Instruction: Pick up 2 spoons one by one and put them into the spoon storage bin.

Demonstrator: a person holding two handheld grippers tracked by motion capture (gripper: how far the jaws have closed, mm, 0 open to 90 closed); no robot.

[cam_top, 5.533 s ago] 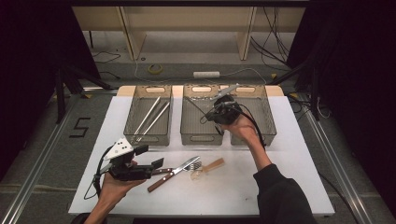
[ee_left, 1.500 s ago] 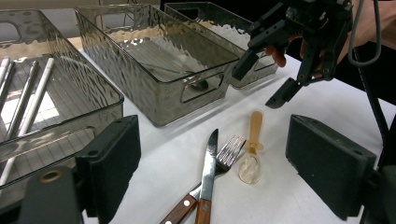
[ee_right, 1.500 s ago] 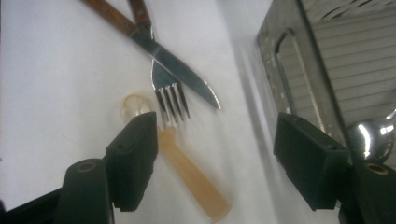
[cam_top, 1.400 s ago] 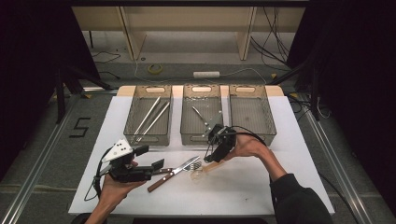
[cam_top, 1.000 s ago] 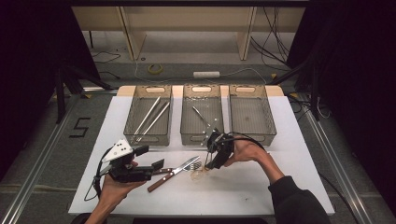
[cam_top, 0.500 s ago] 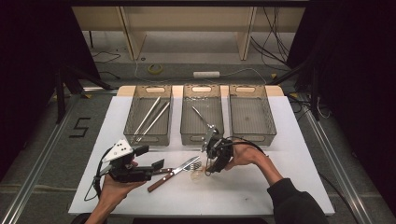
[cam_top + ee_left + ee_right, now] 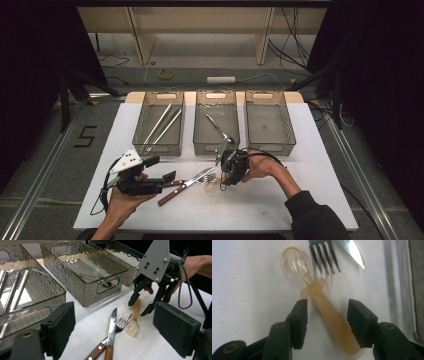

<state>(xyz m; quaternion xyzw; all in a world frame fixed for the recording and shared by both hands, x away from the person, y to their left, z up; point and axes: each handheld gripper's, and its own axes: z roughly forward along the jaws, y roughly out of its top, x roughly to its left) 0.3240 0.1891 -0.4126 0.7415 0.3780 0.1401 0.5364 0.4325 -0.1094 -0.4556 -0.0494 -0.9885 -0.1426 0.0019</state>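
Note:
An amber plastic spoon (image 7: pixel 329 312) with a clear bowl lies on the white table (image 7: pixel 300 200), next to a wood-handled fork (image 7: pixel 200 176) and knife (image 7: pixel 172 192). My right gripper (image 7: pixel 327 315) points down over the spoon (image 7: pixel 212 186). Its jaws straddle the handle and have just been closing, but a gap shows on each side and the pads (image 7: pixel 299 315) do not press on it. In the left gripper view the right gripper (image 7: pixel 138 308) stands over the spoon (image 7: pixel 135 322). My left gripper (image 7: pixel 161 169) rests open at the front left, aimed at the cutlery.
Three smoky clear trays stand in a row at the back. The left tray (image 7: pixel 145 146) holds long metal sticks, the middle tray (image 7: pixel 216 148) a metal utensil, and the right tray (image 7: pixel 270 143) nothing. The table's front edge is close to both hands.
My right gripper came from the middle tray toward the front and down over the amber spoon, and its jaws narrowed around the handle. The left gripper kept still.

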